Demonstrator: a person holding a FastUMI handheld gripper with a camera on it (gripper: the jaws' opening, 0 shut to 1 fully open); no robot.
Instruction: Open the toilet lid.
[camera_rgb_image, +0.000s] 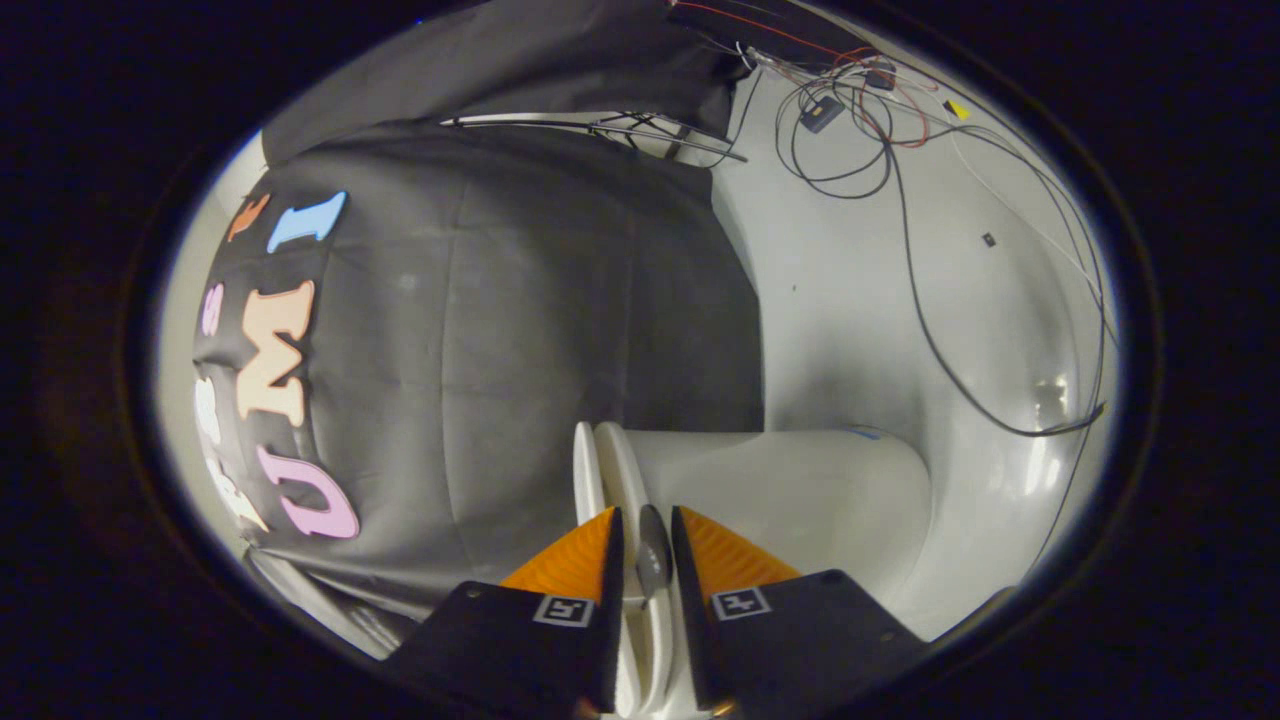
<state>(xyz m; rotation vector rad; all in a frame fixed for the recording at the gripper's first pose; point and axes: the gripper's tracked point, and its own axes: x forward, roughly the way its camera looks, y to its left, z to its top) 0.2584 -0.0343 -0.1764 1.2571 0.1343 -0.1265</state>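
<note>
gripping toilet lid (612, 470) edge, gripper (645, 545) closed

A black cloth wall (520, 330) is hanging across one side of the booth, creased in faint folds. Beside it a pale glossy floor (850, 300) is spreading out, catching soft reflections of light (1045, 400). Loose black cables (930, 330) are trailing over the floor, with red wires (880, 110) and a small black box (820, 112) lying among them
</note>
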